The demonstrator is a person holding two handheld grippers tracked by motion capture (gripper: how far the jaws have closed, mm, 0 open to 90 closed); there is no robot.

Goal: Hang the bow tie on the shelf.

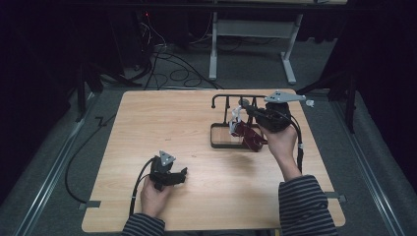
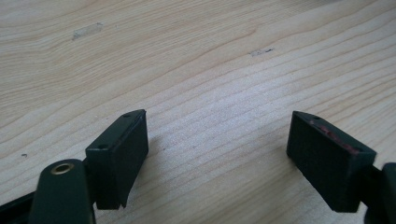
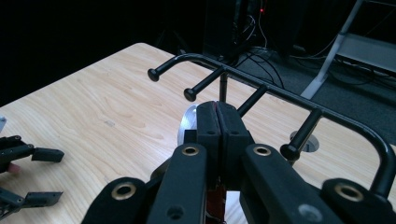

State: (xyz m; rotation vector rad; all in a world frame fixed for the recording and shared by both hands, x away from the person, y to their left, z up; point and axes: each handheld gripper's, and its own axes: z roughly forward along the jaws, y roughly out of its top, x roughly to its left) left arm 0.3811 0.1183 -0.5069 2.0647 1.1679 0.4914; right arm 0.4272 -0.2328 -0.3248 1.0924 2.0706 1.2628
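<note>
A black rack (image 1: 231, 97) with several knobbed pegs stands on a black tray base (image 1: 216, 142) at the table's middle right. In the right gripper view the rack's bar (image 3: 261, 88) crosses just beyond the jaws. My right gripper (image 1: 245, 106) is beside the pegs, above the tray, shut (image 3: 218, 109) on a dark red object (image 1: 248, 135) that hangs below it. A pale round part (image 3: 187, 125) shows behind the jaws. What the object is stays unclear. My left gripper (image 1: 183, 173) rests low at the front left, open (image 2: 217, 140) over bare wood, and appears again (image 3: 44, 176) far left.
The wooden table (image 1: 147, 128) has free room left of the rack. A small white piece (image 1: 310, 103) lies at its far right corner. On the floor beyond are cables (image 1: 172, 73) and a white desk frame (image 1: 251, 29). Dark stands flank the table.
</note>
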